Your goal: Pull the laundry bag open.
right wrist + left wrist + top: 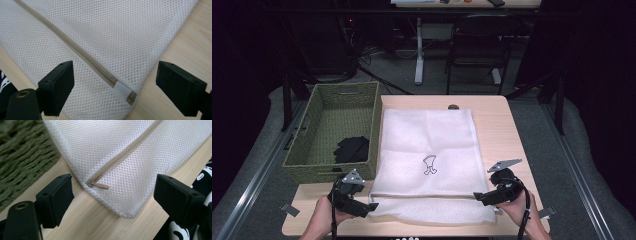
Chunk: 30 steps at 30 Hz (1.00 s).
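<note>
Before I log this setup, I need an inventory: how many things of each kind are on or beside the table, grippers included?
White mesh laundry bag: 1, flat on the table, zipper along its near edge
Green woven basket: 1, at the table's left
Black garment: 1, in the basket
Grippers: 2, left gripper and right gripper, both open at the bag's near corners
Total: 5

Left gripper [373,205], lower left of high view: black body, grey three-cornered plate on top, black cable trailing. Right gripper [475,196], lower right: same build. Jaws: blocky black pads, small screw holes, brass-coloured bolt at base. Forearms bare.
</note>
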Tool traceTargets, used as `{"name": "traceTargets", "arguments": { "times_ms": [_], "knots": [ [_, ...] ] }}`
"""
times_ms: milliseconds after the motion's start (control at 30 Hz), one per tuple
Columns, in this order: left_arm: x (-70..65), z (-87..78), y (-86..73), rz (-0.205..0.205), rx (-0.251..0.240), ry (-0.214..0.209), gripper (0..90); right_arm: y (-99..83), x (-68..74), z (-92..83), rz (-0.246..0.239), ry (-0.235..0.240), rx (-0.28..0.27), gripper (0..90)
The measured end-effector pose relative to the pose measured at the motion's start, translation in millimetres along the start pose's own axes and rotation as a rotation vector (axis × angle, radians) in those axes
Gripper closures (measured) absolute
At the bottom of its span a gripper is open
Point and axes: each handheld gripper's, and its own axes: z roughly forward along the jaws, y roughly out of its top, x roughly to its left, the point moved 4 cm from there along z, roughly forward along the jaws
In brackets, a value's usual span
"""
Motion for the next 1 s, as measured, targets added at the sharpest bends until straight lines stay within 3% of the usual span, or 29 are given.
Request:
{"name": "traceTargets", "arguments": {
  "times_ms": [33,367,1000],
  "knots": [
    [0.6,-2.2,-0.5,-0.004,-0.006,0.003,14.6,1.7,2.2,0.1,-0.025,0.004,0.000,12.0],
    [2.5,-7.8,1.6,0.012,-0.036,0.043,10.6,14.3,12.8,8.8,-0.077,0.016,0.004,6.1],
    [5.7,-10.2,2.4,-0.006,-0.048,0.041,9.1,36.1,28.0,23.5,-0.162,0.028,0.011,6.4]
  ]
}}
